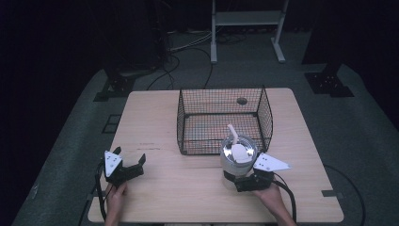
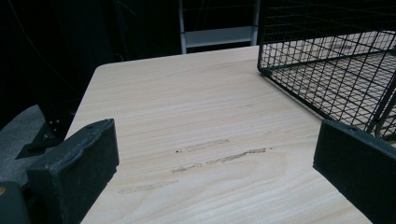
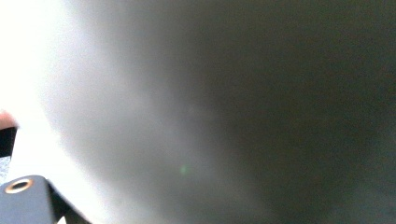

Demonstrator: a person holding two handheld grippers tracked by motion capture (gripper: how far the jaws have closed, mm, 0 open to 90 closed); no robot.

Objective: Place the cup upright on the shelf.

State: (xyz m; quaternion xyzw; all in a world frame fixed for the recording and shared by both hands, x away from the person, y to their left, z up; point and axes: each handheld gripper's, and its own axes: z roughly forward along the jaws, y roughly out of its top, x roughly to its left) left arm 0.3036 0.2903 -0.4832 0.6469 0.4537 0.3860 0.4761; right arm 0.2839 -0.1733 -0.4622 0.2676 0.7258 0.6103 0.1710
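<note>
A shiny metal pot point(image 1: 239, 154) with a white spatula point(image 1: 236, 143) standing in it sits just in front of the black wire basket point(image 1: 225, 120), overlapping the basket's front edge. My right gripper point(image 1: 238, 180) grips the pot's near side from below. In the right gripper view the pot's grey wall point(image 3: 210, 112) is a close blur. My left gripper point(image 1: 130, 155) rests at the table's left front, jaws wide apart with nothing between them. In the left gripper view, bare wood lies between the left gripper's point(image 2: 215, 172) jaws.
The wooden table point(image 1: 155, 117) has faint scuff marks point(image 2: 219, 156) ahead of the left gripper. The basket's near corner point(image 2: 327, 60) stands to that gripper's right. A white metal frame point(image 1: 244, 28) and cables lie on the floor beyond the table.
</note>
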